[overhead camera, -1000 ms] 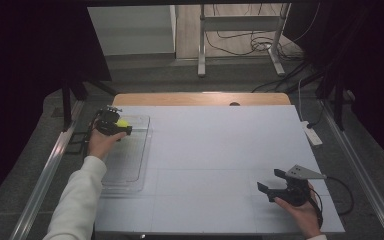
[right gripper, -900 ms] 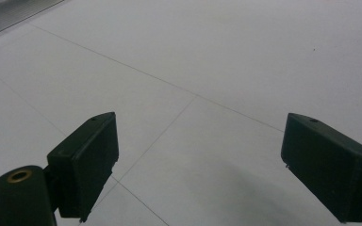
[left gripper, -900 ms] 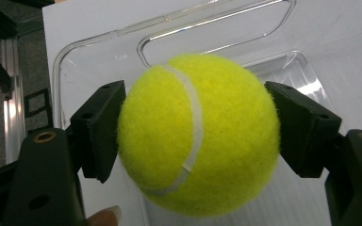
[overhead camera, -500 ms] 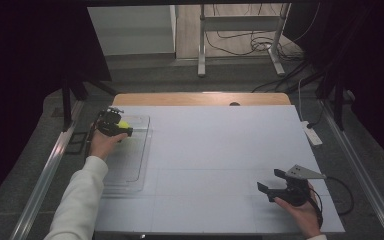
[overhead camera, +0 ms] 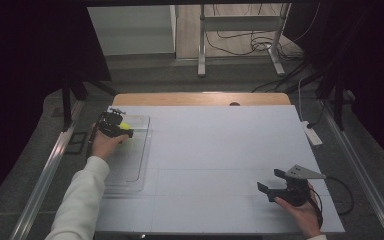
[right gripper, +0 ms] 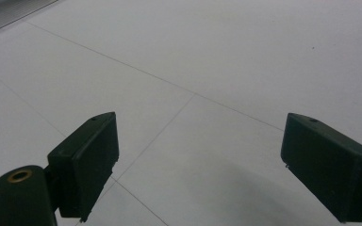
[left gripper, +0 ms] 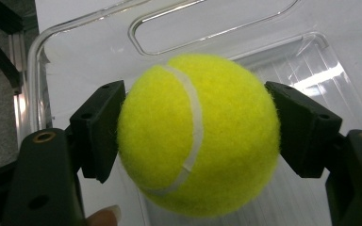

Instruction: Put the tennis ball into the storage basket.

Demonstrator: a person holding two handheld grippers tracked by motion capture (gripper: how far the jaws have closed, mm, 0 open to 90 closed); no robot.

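Two grippers are at work on my white tabletop (overhead camera: 215, 150), well apart from each other. At the far left, my left gripper (overhead camera: 122, 127) pinches a yellow tennis ball (overhead camera: 124, 127), holding it over the far end of a clear plastic tray (overhead camera: 139, 165) that lies along the tabletop's left edge. From the left gripper view, the black jaws press against both sides of the ball (left gripper: 199, 134), its white seam curving down the front, with the tray's clear wall (left gripper: 226, 19) and its long slot behind; I cannot tell whether the ball touches the tray floor. A fingertip (left gripper: 104, 217) shows at the bottom edge there. My white sleeve (overhead camera: 80, 200) reaches in from below. Near the right front corner, my right gripper (overhead camera: 271, 185) hovers low over bare surface, jaws spread wide with nothing between them, a grey three-cornered plate (overhead camera: 302, 172) on top and a cable (overhead camera: 342, 192) trailing off beside it.
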